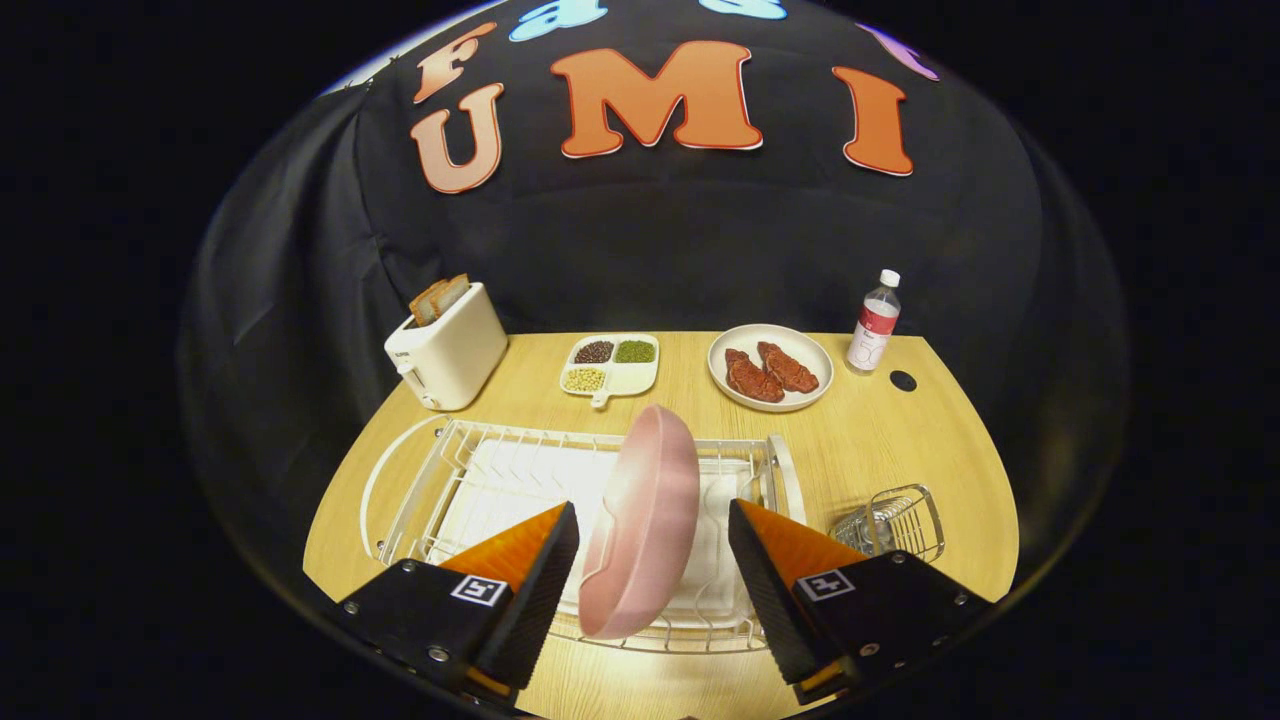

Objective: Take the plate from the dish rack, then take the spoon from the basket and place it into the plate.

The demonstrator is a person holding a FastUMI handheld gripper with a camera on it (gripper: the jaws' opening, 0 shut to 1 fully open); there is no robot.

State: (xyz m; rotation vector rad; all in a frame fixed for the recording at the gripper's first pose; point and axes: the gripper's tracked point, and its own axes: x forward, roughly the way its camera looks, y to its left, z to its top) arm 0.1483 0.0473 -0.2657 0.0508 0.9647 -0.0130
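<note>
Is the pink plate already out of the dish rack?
No, the pink plate stands on edge in the dish rack, between the open gripper fingers.

The pink plate [642, 525] standing on edge hides part of the dish rack [440, 470] behind it. Inside the wire basket [893, 522] something glints, too small to tell. The bottle [874, 323] label's unreadable.

Your one camera rides on the gripper [652, 560], looking forward along its two spread fingers and slightly down from close over the dish rack [440, 480], facing across the table [880, 440] toward the booth's cloth wall.
</note>
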